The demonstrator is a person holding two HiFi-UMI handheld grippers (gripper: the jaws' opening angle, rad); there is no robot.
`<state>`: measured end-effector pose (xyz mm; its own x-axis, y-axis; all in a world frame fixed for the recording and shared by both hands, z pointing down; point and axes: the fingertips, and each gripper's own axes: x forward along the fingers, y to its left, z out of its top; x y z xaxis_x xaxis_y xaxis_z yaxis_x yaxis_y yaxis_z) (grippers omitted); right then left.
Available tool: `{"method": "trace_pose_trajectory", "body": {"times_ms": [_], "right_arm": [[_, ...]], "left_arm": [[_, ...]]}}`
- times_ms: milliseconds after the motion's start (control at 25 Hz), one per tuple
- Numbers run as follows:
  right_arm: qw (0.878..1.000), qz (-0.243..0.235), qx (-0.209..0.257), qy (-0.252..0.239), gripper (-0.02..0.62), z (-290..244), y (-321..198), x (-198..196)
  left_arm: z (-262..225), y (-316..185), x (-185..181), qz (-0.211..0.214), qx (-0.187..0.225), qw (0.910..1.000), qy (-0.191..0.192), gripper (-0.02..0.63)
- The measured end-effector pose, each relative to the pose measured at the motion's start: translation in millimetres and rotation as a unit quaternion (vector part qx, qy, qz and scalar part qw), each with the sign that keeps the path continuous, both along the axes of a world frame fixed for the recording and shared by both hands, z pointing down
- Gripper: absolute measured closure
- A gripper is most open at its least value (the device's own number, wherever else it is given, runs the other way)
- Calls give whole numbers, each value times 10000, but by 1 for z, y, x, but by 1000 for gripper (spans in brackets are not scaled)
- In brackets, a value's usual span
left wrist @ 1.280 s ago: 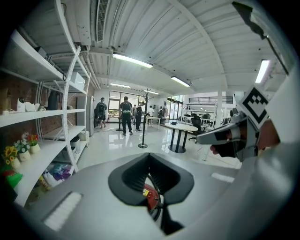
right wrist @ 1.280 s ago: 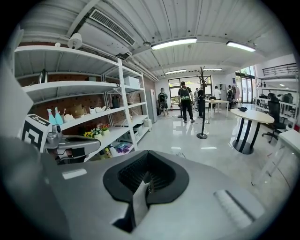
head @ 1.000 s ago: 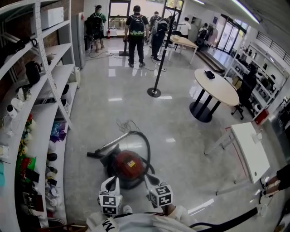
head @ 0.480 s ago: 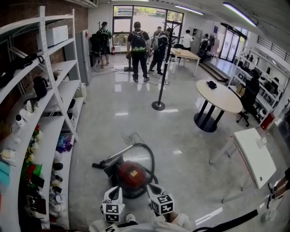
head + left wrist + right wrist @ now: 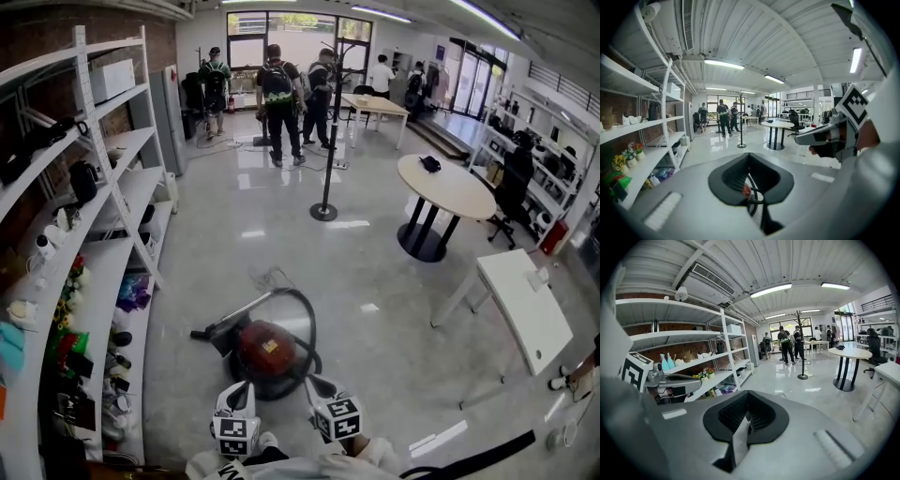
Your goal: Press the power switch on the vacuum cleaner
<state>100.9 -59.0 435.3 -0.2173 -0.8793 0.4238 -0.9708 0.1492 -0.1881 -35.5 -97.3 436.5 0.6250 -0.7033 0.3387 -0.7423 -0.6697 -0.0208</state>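
The red and black vacuum cleaner (image 5: 263, 348) lies on the glossy floor just ahead of me, its black hose (image 5: 305, 314) looping over it and its wand (image 5: 232, 319) pointing left. My left gripper (image 5: 236, 389) and right gripper (image 5: 315, 383) hover low at the vacuum's near side, apart from it and side by side. Both are shut with nothing held. In the left gripper view a sliver of the red vacuum (image 5: 746, 191) and its hose shows through the slit below the left gripper (image 5: 750, 174). The right gripper (image 5: 746, 416) shows only floor through its slit. The power switch cannot be made out.
White shelving (image 5: 89, 248) full of small items runs along the left. A black pole stand (image 5: 324, 208), a round table (image 5: 445, 187) and a white desk (image 5: 525, 309) stand farther off and to the right. Several people (image 5: 277, 89) stand at the far end.
The head view has shifted slightly, showing more of the far room. Both grippers stay shut and keep their place just behind the vacuum.
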Motion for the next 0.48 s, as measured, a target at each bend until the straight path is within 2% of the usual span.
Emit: {"method": "trace_pose_trajectory", "body": {"times_ms": [480], "right_arm": [[9999, -33, 49, -85, 594, 9, 68, 14]], "left_arm": [[7, 67, 15, -42, 40, 10000, -55, 606]]}}
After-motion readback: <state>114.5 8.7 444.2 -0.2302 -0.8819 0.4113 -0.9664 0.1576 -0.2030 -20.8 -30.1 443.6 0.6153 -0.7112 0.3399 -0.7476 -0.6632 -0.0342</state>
